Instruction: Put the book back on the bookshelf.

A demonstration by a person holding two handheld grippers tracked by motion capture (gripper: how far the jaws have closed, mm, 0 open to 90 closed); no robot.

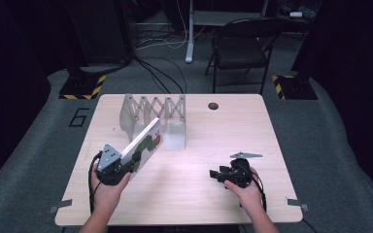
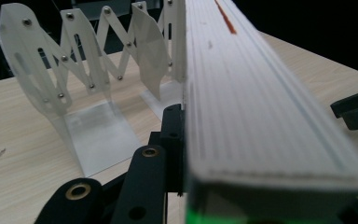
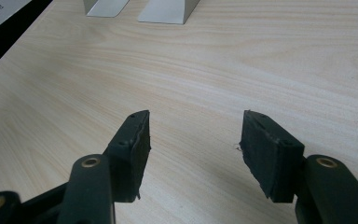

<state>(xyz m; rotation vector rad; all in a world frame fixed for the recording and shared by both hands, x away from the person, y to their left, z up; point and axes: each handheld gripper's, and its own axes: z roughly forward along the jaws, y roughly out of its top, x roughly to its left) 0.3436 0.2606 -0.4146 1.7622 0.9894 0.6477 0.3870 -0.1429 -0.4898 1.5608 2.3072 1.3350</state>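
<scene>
A thick white book (image 1: 143,141) with a red and green picture on its cover is held tilted above the table, its far end leaning toward a white accordion book rack (image 1: 155,114). My left gripper (image 1: 127,166) is shut on the book's near end. In the left gripper view the book's page edge (image 2: 247,93) runs away from me, beside the rack (image 2: 88,84). My right gripper (image 1: 217,173) lies low on the table at the right, open, with bare wood between its pads (image 3: 195,140).
The wooden table (image 1: 199,194) has a small round hole (image 1: 213,106) near its far edge. A black folding chair (image 1: 243,48) and cables stand on the floor beyond. The right gripper's jaws (image 2: 354,109) show at the right of the left gripper view.
</scene>
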